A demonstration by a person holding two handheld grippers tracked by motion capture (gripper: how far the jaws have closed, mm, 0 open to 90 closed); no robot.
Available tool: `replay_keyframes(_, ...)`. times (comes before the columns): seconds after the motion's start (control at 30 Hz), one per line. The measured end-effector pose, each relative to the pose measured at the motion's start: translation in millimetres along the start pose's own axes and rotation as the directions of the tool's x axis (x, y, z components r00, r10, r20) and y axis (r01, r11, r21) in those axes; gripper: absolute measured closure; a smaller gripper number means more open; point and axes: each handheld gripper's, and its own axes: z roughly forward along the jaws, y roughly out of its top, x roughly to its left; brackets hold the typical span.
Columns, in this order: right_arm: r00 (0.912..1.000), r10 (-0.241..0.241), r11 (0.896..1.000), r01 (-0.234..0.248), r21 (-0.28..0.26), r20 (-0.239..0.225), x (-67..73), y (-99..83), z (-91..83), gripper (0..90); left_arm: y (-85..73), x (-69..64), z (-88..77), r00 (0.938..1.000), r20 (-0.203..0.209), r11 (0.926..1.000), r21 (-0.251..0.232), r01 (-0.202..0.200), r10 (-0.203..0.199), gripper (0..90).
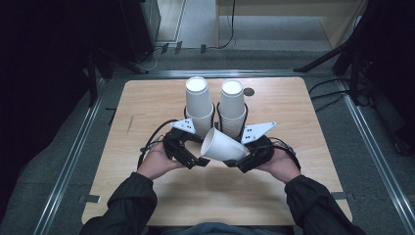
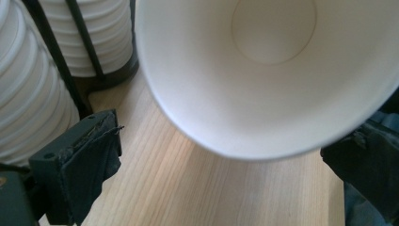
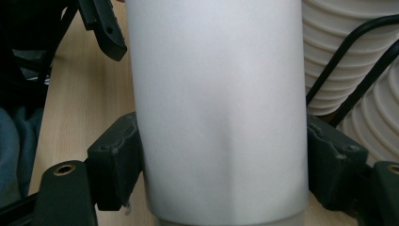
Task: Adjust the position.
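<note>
right tool [image 3: 221, 155] clamping tilted paper cup [image 1: 222, 145], left tool [image 2: 226, 165] spread wide

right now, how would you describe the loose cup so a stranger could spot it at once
On the wooden table, two tall stacks of white cups stand in black wire holders at the far middle. Just in front of them, the cup is gripped by the right claw. It is the single one tipped sideways, mouth toward the left claw.

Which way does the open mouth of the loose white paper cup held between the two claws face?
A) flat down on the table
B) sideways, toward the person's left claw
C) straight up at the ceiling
B: the white paper cup lies on its side in the right claw, its open rim toward the left claw, whose camera looks into it.
</note>
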Motion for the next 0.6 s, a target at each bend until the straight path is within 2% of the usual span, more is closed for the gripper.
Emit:
replay_keyframes(0.23, 0.9992, -0.037, 0.999, 0.037, -0.005, -0.015, 5.7, 1.5, 8.5, 22.9, 3.7, -3.9, 2.8, 0.9980, 0.061, 0.9990, -0.040, 0.019, -0.017, 0.0)
replay_keyframes(0.37, 0.9990, -0.035, 0.999, 0.035, -0.023, -0.027, 8.0, 3.0, 8.8, 22.9, 4.7, -4.1, 4.8, 0.9957, 0.088, 0.9980, -0.052, 0.035, -0.030, 0.0)
replay_keyframes(0.5, 0.9981, -0.043, 0.999, 0.041, -0.030, -0.045, 9.5, 3.9, 10.3, 22.9, 5.4, -5.1, 6.8, 0.9948, 0.098, 0.9979, -0.055, 0.034, -0.028, 0.0)
replay_keyframes(0.6, 0.9977, -0.044, 0.999, 0.043, -0.029, -0.051, 11.0, 4.0, 11.4, 22.9, 5.3, -5.8, 6.2, 0.9927, 0.120, 0.9980, -0.061, 0.019, -0.012, 5.0)
